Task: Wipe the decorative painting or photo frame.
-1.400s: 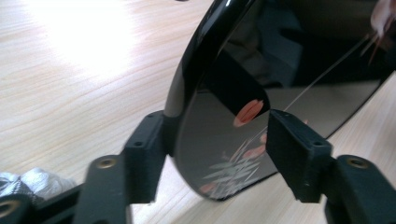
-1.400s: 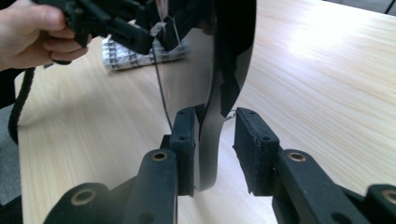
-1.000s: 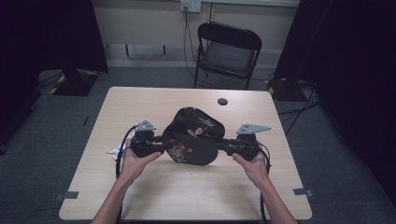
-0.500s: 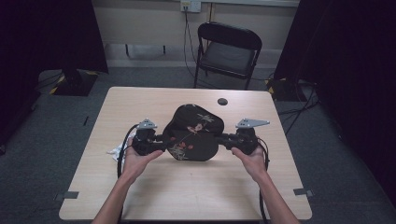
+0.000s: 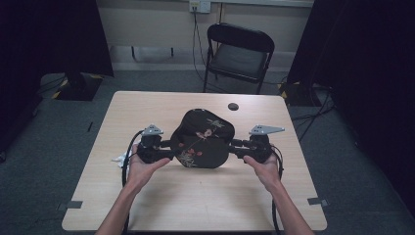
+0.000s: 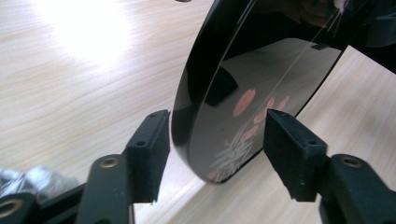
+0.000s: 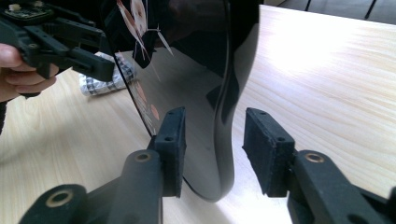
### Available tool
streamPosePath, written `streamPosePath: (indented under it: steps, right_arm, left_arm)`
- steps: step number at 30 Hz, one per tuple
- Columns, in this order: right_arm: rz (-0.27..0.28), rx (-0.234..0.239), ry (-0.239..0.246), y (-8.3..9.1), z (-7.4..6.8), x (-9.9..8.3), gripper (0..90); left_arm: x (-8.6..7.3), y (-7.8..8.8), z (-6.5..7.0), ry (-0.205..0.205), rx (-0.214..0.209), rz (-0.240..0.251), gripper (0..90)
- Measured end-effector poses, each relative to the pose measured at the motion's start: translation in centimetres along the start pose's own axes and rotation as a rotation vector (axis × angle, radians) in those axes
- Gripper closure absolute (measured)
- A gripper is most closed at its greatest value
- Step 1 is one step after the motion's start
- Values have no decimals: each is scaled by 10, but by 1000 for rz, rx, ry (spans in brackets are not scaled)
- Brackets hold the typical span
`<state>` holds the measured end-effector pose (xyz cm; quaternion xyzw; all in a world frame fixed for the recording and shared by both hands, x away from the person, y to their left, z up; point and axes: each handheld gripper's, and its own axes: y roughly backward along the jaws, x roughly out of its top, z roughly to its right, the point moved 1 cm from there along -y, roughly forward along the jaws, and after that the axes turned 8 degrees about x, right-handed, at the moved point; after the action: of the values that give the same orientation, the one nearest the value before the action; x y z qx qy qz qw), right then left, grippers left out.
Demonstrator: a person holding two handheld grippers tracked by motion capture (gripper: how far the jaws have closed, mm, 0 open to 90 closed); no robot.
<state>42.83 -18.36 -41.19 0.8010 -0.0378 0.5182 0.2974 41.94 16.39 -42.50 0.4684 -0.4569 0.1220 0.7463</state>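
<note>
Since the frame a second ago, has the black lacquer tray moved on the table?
Yes, slightly. The black lacquer tray has shifted up the picture toward the small dark disc near the table's far edge, narrowing that gap, and looks more level.

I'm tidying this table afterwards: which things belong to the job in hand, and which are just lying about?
In the job:
black flowered tray
left gripper
right gripper

Lying about:
small dark disc on the table
crumpled wrapper
folding chair
</note>
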Motion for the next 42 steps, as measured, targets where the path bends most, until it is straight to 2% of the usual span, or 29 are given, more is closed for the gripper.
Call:
streamPosePath:
  steps: [3,8,12,15,17,19,21,23,28,29,30,32,34,35,37,38,39,40,42]
  right_arm:
    - [9,-17,1,6,-3,-2,531]
    - [22,-56,-3,19,-7,-7,442]
    - [12,-83,-1,30,-10,-11,394]
    - [2,-108,1,36,-12,-17,363]
    - [15,-138,-7,43,-11,-22,350]
    - [30,-160,-16,52,-9,-28,324]
    - [39,-185,-40,62,-5,-35,289]
    - [40,-207,-60,71,-1,-41,274]
    - [32,-271,-98,98,6,-61,246]
    - [30,-276,-105,102,7,-63,256]
    - [42,-301,-105,109,7,-67,270]
    - [62,-324,-119,120,9,-74,271]
    - [61,-334,-151,127,12,-82,265]
    - [60,-330,-174,131,15,-88,263]
    - [42,-357,-201,134,19,-100,259]
    - [20,-371,-208,133,22,-106,259]
    - [5,-383,-226,132,27,-113,259]
    - [-7,-389,-245,131,32,-118,261]
    - [-5,-420,-257,133,35,-123,264]
  left_arm:
    - [-5,6,-2,9,27,-19,327]
    - [-11,24,-8,20,57,-18,257]
    - [-20,41,-10,31,74,3,235]
    - [-30,50,-14,56,85,10,223]
    - [-35,56,-17,70,98,0,212]
    - [-40,62,-20,62,115,8,206]
    - [-47,70,-25,83,130,21,186]
    - [-52,77,-31,98,127,16,172]
    - [-68,91,-43,102,188,0,164]
    - [-73,94,-46,112,200,-13,166]
    - [-78,97,-50,132,217,-24,166]
    - [-87,100,-54,132,234,-47,165]
    - [-97,103,-60,144,258,-60,166]
    - [-103,103,-65,170,277,-60,167]
    - [-109,102,-69,235,271,-52,173]
    - [-111,99,-71,234,282,-70,175]
    - [-113,97,-73,210,292,-82,180]
    - [-114,97,-74,206,300,-86,186]
    - [-119,99,-79,221,302,-87,188]
